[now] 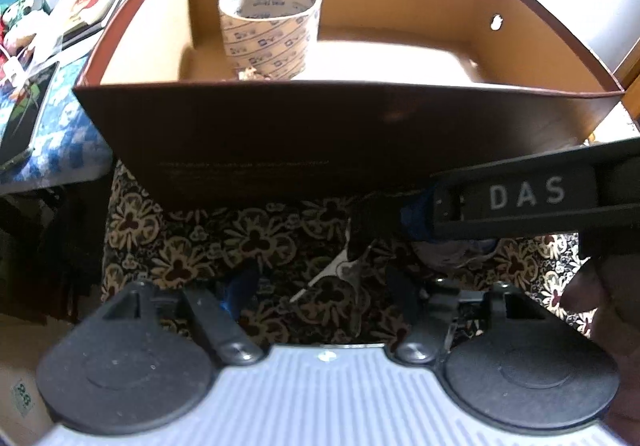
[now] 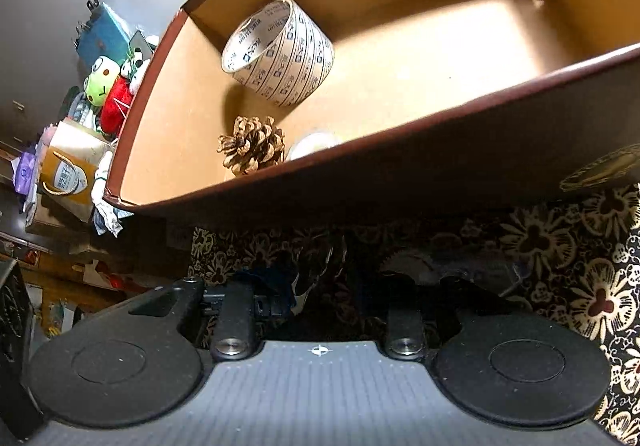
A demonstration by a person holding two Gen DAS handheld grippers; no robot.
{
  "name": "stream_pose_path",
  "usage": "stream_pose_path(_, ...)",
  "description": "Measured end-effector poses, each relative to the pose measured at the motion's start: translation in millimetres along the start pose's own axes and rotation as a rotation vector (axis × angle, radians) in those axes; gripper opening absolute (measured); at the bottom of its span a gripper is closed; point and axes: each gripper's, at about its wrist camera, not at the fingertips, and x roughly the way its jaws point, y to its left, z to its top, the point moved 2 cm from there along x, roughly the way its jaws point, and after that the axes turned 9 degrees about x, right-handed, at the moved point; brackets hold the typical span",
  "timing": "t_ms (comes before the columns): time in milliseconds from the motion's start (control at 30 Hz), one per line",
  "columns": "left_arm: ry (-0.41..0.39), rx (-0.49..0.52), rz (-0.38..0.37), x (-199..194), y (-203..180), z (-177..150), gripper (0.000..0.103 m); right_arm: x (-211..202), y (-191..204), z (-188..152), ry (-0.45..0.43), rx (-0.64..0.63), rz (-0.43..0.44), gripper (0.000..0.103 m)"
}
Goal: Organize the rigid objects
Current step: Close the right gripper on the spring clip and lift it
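Found the left gripper [image 1: 320, 286] gaping wide, could not tell the right gripper's [image 2: 316, 286] opening, and judged the pine cone [image 2: 252, 146] light, stiff, brittle, best pinched gently mid-body.

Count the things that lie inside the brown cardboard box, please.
3: printed tape roll near the far left corner, brown pine cone by the near wall, pale round thing beside it; more may be hidden.

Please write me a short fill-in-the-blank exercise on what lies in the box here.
1. The roll of tape stands inside the brown ____.
2. Beside the tape lies a pine ____.
3. The box rests on a cloth with a ____ pattern.

Missing words: box; cone; floral
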Motion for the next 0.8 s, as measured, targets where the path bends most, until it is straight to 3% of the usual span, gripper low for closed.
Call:
stream_pose_path(500, 0.028, 0.014, 0.022, 1, 2, 4, 0.04, 8, 12, -5, -0.023, -0.09, -0.052, 0.009)
stream_pose_path(800, 0.032, 0.021, 0.027, 0, -1, 4, 0.035, 9, 10, -5, -0.025, -0.077, -0.035, 0.007)
